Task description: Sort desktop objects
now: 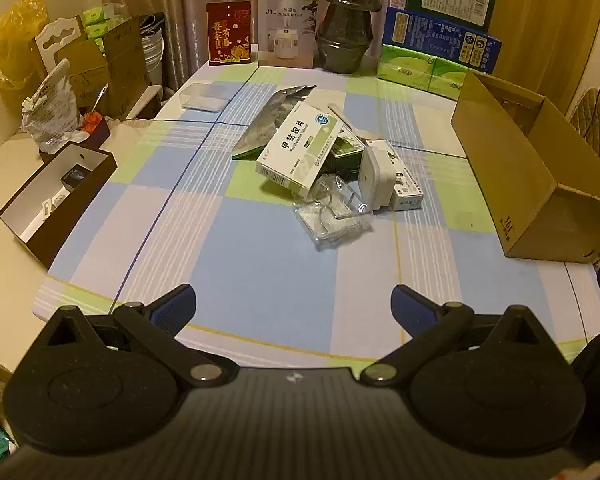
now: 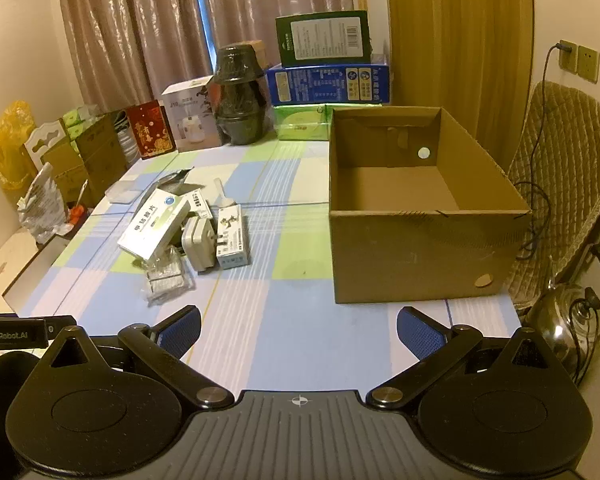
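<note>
A heap of small items lies mid-table: a white-and-green medicine box (image 1: pixel 300 148) (image 2: pixel 154 226), a white plug adapter (image 1: pixel 374 178) (image 2: pixel 198 248), a small white carton (image 1: pixel 406 184) (image 2: pixel 231 242), a clear plastic packet (image 1: pixel 332 216) (image 2: pixel 166 276), a silver foil pouch (image 1: pixel 276 118) and a white spoon (image 1: pixel 350 122). An empty open cardboard box (image 1: pixel 516 184) (image 2: pixel 416 236) stands to the right of the heap. My left gripper (image 1: pixel 294 304) hovers open over the near table edge, well short of the heap. My right gripper (image 2: pixel 298 326) is open too, nothing between its fingers, in front of the cardboard box.
The checked tablecloth (image 1: pixel 260 264) (image 2: pixel 284 320) covers the table. At the back stand a red packet (image 1: pixel 229 34), a humidifier box (image 1: pixel 287 30), a dark jar (image 1: pixel 348 24) and stacked cartons (image 1: pixel 440 36). A clear lid (image 1: pixel 204 97) lies far left. A dark open box (image 1: pixel 56 196) sits left. A kettle (image 2: pixel 568 320) stands right.
</note>
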A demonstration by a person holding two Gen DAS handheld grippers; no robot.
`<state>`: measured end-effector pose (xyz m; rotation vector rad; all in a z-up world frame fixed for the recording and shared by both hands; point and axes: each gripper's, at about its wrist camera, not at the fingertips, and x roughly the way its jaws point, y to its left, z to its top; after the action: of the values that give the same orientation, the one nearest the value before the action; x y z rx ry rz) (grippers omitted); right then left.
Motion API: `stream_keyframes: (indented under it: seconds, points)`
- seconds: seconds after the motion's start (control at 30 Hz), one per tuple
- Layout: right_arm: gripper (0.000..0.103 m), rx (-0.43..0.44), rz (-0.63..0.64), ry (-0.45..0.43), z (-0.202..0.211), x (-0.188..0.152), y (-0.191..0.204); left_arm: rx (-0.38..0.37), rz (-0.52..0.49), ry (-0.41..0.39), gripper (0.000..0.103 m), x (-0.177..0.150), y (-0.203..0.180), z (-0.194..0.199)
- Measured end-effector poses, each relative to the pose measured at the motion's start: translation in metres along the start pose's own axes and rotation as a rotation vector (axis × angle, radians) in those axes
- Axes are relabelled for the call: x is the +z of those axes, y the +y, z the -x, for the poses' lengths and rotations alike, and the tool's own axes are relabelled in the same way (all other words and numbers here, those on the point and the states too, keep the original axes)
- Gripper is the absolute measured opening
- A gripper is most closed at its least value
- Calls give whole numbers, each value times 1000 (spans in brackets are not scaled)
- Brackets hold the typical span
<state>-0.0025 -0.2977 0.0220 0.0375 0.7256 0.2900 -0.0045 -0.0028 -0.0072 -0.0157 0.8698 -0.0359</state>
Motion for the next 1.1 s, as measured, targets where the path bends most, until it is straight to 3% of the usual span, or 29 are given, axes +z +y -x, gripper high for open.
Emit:
stream_keyframes:
  seconds: [1.1]
  points:
    - [101, 13, 15, 24, -5, -3, 5, -32, 24, 4, 102, -4, 0, 1]
